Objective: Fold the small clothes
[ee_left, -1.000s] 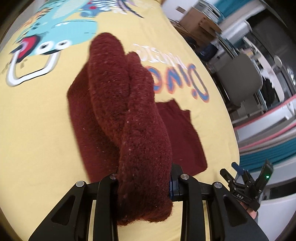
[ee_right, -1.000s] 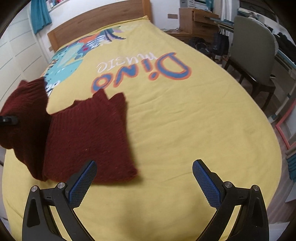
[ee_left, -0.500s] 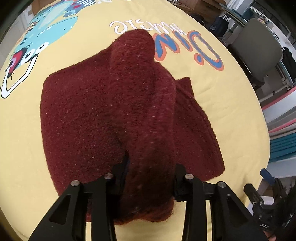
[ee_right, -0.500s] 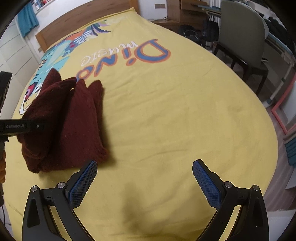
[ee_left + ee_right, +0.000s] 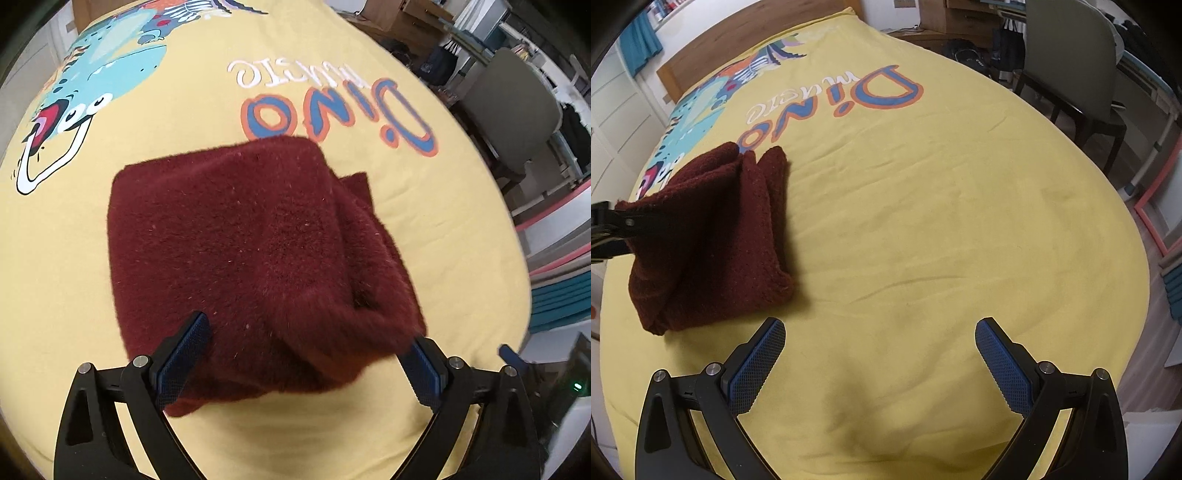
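Spreading wide, our left gripper (image 5: 303, 354) fingers are opening around the folded maroon sweater (image 5: 236, 251) lying on the yellow bed (image 5: 942, 221); our right gripper (image 5: 879, 354) gapes empty beside it.

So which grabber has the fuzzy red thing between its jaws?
The left gripper: its opening jaws straddle the dark red knit garment. The right gripper has only yellow bedspread between.

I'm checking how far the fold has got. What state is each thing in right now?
Maroon knit garment: folded into a thick bundle, lying on the bed, one fold still puffed up at its right edge.
Left gripper: jaws opening, garment edge between them, pads not pressing it.
Right gripper: open, empty, above bare sheet.
Yellow bedsheet: spread flat, lightly creased.
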### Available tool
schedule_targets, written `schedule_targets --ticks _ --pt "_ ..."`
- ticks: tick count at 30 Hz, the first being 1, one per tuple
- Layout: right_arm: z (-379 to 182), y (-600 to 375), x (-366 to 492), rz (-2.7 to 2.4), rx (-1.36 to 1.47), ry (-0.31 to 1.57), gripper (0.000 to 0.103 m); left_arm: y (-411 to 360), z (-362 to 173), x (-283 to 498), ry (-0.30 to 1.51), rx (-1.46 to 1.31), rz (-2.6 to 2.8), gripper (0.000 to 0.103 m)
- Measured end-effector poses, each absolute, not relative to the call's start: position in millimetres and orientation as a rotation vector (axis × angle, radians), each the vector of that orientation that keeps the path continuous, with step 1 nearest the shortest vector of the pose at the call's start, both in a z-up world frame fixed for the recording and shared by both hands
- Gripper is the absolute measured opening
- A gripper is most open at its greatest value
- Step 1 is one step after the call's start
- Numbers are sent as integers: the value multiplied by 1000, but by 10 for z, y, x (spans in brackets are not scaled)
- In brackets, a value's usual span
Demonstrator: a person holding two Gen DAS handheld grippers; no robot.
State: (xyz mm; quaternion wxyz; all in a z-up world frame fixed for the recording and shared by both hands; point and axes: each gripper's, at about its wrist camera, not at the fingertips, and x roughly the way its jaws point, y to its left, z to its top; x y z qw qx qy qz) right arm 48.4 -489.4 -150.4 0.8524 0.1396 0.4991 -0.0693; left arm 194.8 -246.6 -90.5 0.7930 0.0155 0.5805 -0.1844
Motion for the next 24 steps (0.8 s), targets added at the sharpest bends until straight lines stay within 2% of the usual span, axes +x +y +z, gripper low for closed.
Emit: schedule_targets --ticks 1,2,11,18,24 --pt "-1497 -4887 487 -143 295 1049 103 -2418 -841 1932 1237 24 -406 97" --pt "-1481 -4874 495 -137 297 1047 103 -2369 -775 1913 1225 28 -410 102" --pt "-1014 -4483 863 8 227 1021 103 -1500 -409 1803 1144 2 -347 102" --pt "-631 -3901 1647 164 186 1061 103 -950 -677 1671 1141 45 -269 102" --pt "-831 -3379 2209 278 151 1229 99 -620 -874 1582 1178 -8 -259 102"
